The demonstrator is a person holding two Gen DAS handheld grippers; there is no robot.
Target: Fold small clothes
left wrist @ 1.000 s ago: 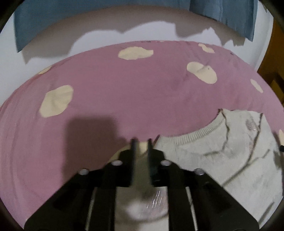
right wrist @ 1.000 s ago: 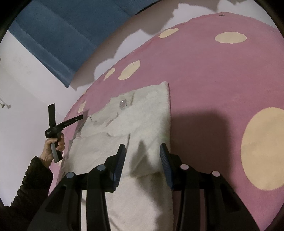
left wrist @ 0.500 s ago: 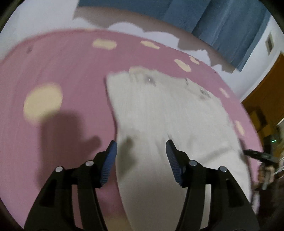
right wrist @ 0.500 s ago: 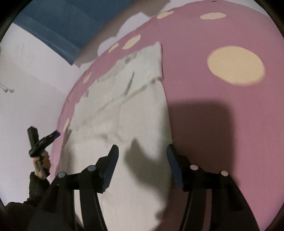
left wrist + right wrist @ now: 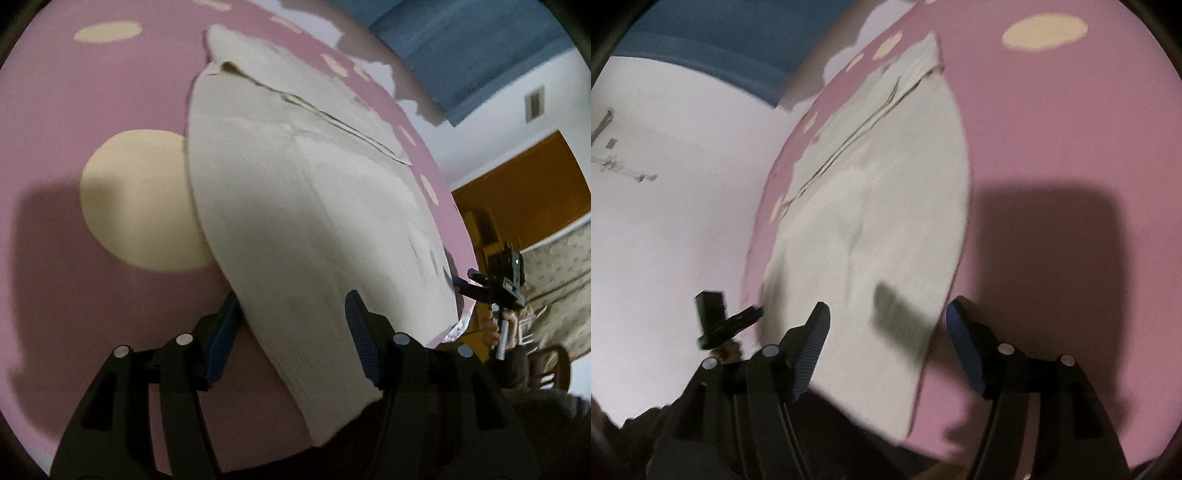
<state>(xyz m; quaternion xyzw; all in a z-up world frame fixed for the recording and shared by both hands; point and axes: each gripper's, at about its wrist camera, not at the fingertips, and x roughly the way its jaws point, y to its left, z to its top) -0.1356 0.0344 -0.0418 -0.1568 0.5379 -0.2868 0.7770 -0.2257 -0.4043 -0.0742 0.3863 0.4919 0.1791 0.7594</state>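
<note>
A cream knitted garment (image 5: pixel 314 206) lies flat on the pink spotted cloth (image 5: pixel 92 92), its far part folded over. My left gripper (image 5: pixel 291 299) is open over the near left hem corner; the hem edge runs between its blue pads without being pressed. My right gripper (image 5: pixel 888 304) hovers over the near right edge of the same garment (image 5: pixel 886 192), its jaws opening with only loose fabric below them. Each view shows the other gripper at the table's side: the right one (image 5: pixel 498 284) and the left one (image 5: pixel 727 321).
The pink cloth (image 5: pixel 1052 147) with cream dots (image 5: pixel 136 199) spreads around the garment. Beyond it are a blue curtain (image 5: pixel 461 48), white walls and an orange door (image 5: pixel 524 181). A person's hand (image 5: pixel 491 328) grips the right gripper's handle.
The left gripper let go of the fabric it pinched, opened, and swung round to the garment's near left corner. The right gripper drew back toward the near hem and widened its jaws.
</note>
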